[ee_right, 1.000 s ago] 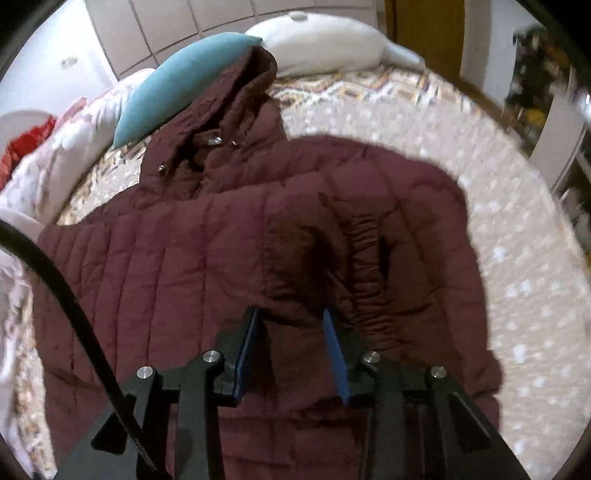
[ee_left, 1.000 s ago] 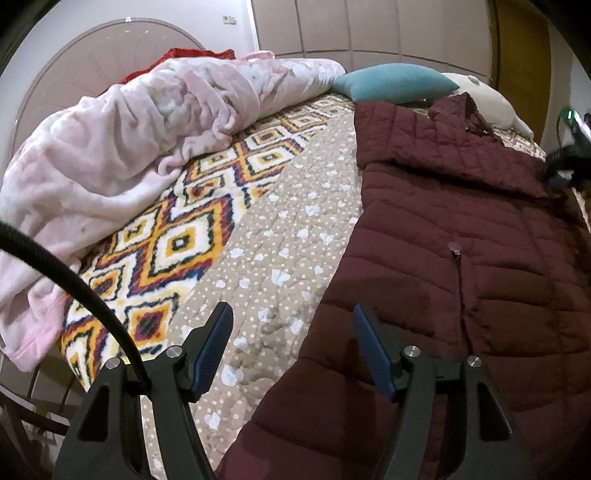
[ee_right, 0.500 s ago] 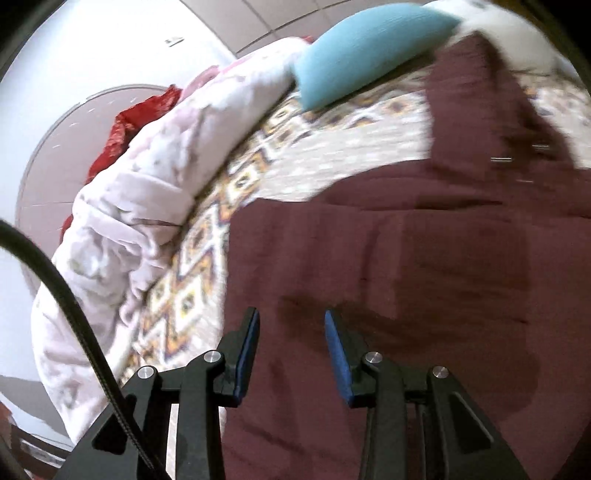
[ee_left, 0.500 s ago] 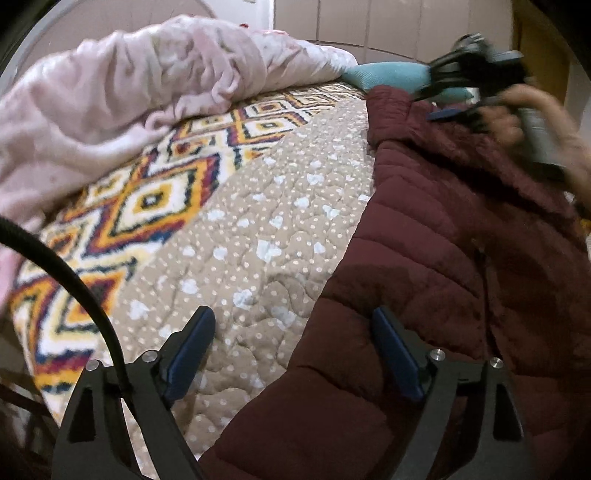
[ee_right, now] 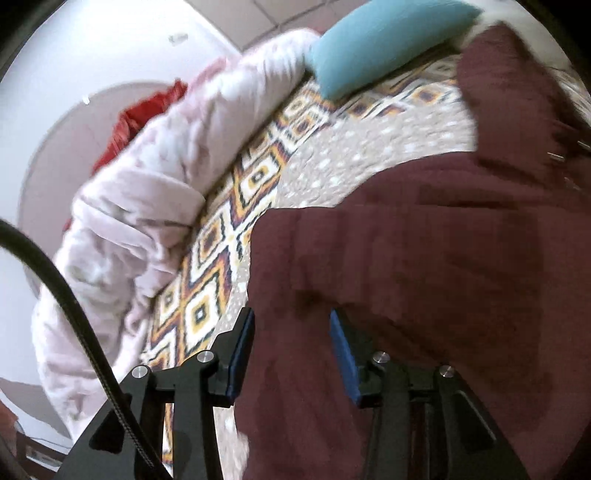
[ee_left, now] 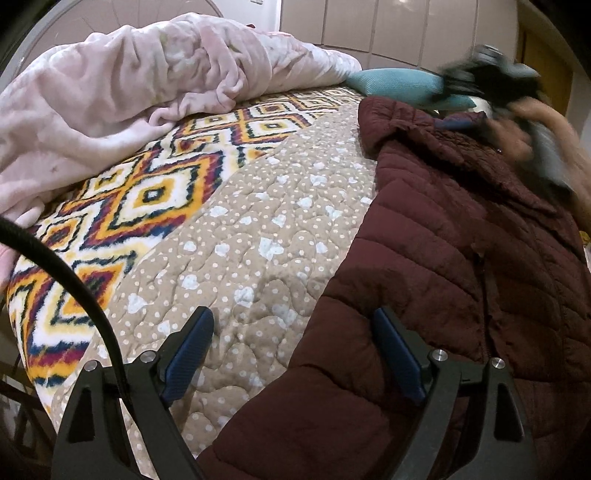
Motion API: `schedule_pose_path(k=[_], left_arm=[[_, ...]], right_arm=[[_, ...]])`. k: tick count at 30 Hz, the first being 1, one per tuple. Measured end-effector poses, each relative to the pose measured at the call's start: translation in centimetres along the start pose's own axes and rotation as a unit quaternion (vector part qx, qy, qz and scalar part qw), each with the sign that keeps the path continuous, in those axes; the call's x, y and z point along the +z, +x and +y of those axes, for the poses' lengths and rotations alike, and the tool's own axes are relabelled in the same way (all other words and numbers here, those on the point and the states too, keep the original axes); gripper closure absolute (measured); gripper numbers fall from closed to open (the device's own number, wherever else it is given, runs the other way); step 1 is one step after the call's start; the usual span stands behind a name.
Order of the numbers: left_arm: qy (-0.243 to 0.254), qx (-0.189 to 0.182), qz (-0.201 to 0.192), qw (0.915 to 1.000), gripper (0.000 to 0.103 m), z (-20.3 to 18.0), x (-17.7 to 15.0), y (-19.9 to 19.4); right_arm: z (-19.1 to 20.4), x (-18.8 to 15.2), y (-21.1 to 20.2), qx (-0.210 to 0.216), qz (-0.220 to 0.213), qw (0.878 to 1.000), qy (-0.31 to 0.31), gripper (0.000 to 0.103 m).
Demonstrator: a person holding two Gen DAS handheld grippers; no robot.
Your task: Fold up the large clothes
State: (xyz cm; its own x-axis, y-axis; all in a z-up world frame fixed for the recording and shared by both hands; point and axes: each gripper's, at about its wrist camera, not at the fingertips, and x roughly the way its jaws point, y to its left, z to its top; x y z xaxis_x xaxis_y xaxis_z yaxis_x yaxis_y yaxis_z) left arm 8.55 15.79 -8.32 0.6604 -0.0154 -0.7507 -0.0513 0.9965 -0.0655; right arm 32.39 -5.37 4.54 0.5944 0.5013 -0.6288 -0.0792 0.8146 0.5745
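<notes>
This is a bedroom in a home. There is a big bed [ee_left: 258,236] with a dotted cover, a fluffy pink blanket [ee_left: 122,96], a blue pillow [ee_left: 395,83] and cupboard doors [ee_left: 399,26] behind.

I see the maroon jacket [ee_left: 461,258] as quilted puffer cloth with a matt, slightly crinkled shell and stitched channels. The bedspread [ee_left: 258,236] beneath it is quilted tan cloth, dull and bumpy, printed with pale dots and hearts; along its left edge lies a fuzzy fleece blanket [ee_left: 122,206] in bright diamond patterns. The pink blanket [ee_left: 122,88] heaped beyond looks plush and soft with a faint sheen. The teal pillow [ee_right: 380,40] shows a fine woven texture. My left gripper [ee_left: 293,350] has matt black plastic arms, shiny metal screws and blue textured pads.
</notes>
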Motion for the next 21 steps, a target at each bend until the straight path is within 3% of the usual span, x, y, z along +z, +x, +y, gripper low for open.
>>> schedule_pose_path(k=[3, 6, 8, 11, 12, 13, 14, 16, 18, 21], left_arm=[[0.003, 0.007, -0.003, 1.0, 0.015, -0.1, -0.1, -0.1], [0.007, 0.013, -0.004, 0.9999, 0.015, -0.2, -0.1, -0.2], [0.01, 0.02, -0.006, 0.9997, 0.014, -0.4, -0.1, -0.2], [0.017, 0.029, -0.007, 0.9994, 0.013, -0.6, 0.0, -0.3], [0.019, 0.031, -0.007, 0.9993, 0.013, -0.6, 0.0, -0.5], [0.024, 0.037, -0.007, 0.999, 0.013, -0.8, 0.1, -0.8], [0.033, 0.046, -0.01, 0.9983, 0.014, -1.0, 0.2, -1.3], [0.057, 0.068, -0.018, 0.9959, 0.014, -1.7, 0.4, -2.4], [0.075, 0.074, -0.028, 0.994, 0.016, -2.3, 0.5, -4.1], [0.076, 0.053, -0.043, 0.9947, 0.021, -2.7, 1.1, -7.8]], right_arm=[[-4.4, -2.0, -4.7, -0.016, -0.016, 0.999, 0.026, 0.057], [-10.5, -3.6, -8.7, -0.083, -0.033, 0.994, 0.06, 0.059], [-15.1, -4.6, -12.1, -0.112, -0.057, 0.988, 0.094, 0.071], [-20.3, -5.9, -17.6, -0.146, -0.096, 0.97, 0.171, 0.072], [-21.2, -6.2, -18.9, -0.165, -0.104, 0.964, 0.184, 0.072], [-22.2, -6.6, -20.5, -0.151, -0.11, 0.962, 0.197, 0.072], [-22.9, -6.9, -22.4, -0.154, -0.113, 0.958, 0.212, 0.063], [-23.1, -7.4, -25.6, -0.188, -0.131, 0.95, 0.21, 0.058], [-22.6, -7.8, -29.1, -0.189, -0.146, 0.953, 0.189, 0.058], [-21.2, -8.3, -34.2, -0.186, -0.171, 0.953, 0.168, 0.056]])
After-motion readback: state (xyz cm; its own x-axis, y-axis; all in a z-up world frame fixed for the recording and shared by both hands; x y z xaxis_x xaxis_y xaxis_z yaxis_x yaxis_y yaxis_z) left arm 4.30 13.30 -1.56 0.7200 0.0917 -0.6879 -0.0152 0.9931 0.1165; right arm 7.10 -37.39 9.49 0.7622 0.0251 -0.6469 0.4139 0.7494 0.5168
